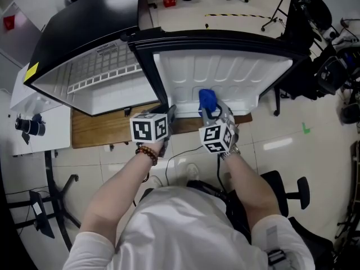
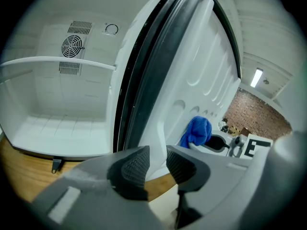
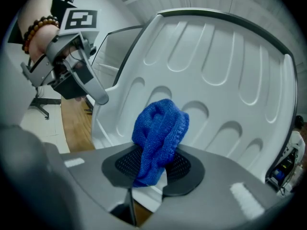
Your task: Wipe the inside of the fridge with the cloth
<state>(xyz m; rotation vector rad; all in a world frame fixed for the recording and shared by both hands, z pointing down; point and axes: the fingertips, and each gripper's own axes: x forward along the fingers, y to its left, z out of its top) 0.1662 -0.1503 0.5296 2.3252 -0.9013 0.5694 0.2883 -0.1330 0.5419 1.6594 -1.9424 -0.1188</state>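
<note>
The small fridge stands with its door [image 1: 219, 72] swung wide, the white moulded inner liner [image 3: 216, 80] facing me. The white fridge interior [image 2: 62, 123] lies to the left of the door [image 2: 192, 80]. A blue cloth [image 1: 206, 100] is bunched upright between the pads of my right gripper [image 3: 153, 164], which is shut on it in front of the door liner. This cloth [image 3: 160, 128] also shows in the left gripper view [image 2: 196, 131]. My left gripper [image 2: 158, 159] sits at the door's lower edge near the hinge, jaws narrow, the white edge between its pads.
The fridge rests on a wooden board [image 1: 101, 129]. A white rail shelf [image 2: 57, 61] and a fan vent [image 2: 73, 45] are inside the fridge. An office chair [image 1: 284, 187] stands at my right, a white table with a camera [image 1: 28, 125] at my left.
</note>
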